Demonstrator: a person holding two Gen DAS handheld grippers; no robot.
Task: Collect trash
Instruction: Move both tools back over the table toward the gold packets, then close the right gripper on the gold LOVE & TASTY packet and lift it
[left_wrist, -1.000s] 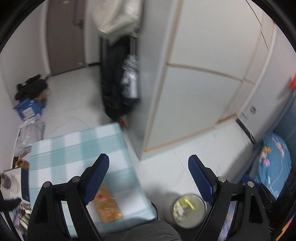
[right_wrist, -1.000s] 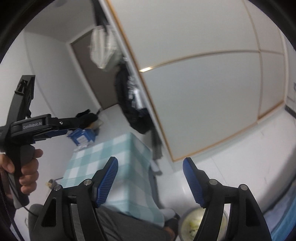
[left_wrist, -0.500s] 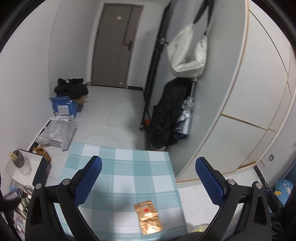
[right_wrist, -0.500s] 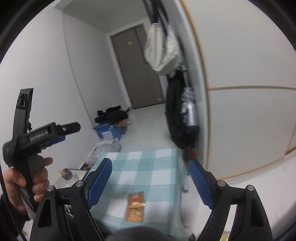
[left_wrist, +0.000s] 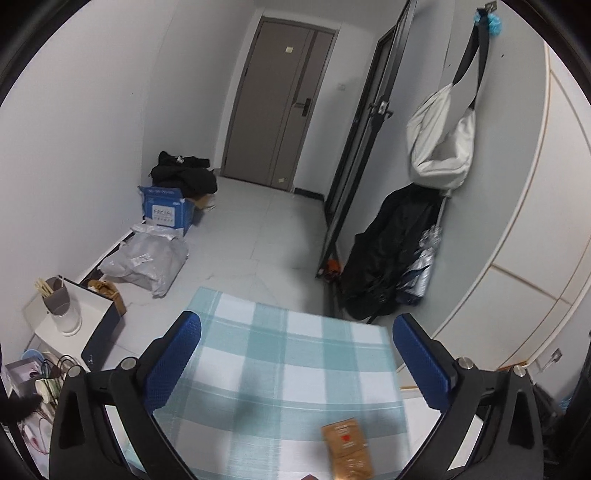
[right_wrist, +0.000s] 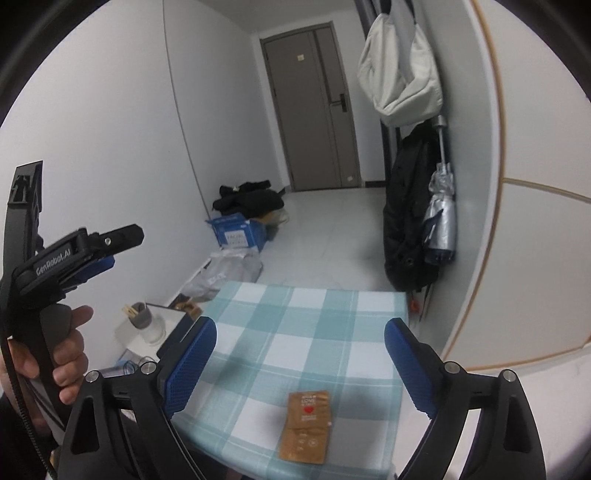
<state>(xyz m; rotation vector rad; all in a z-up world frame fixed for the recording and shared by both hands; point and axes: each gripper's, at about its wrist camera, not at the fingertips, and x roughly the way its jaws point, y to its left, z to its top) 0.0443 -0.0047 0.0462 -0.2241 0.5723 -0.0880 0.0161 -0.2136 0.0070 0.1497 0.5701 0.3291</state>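
**Both grippers swung onto the table, jaws wide**

Since a second ago both views swung from the wardrobe and floor bin to the checked table.

Left wrist: left gripper (left_wrist: 295, 354) jaws have just been opening, now wide, nothing between. Brown wrapper (left_wrist: 347, 452) flat on the table (left_wrist: 280, 354), near edge, right of centre.

Right wrist: right gripper (right_wrist: 299, 356) jaws just opening, wide, empty. Wrapper (right_wrist: 306, 426) near edge, beyond the fingertips. Left hand (right_wrist: 48, 362) at left.
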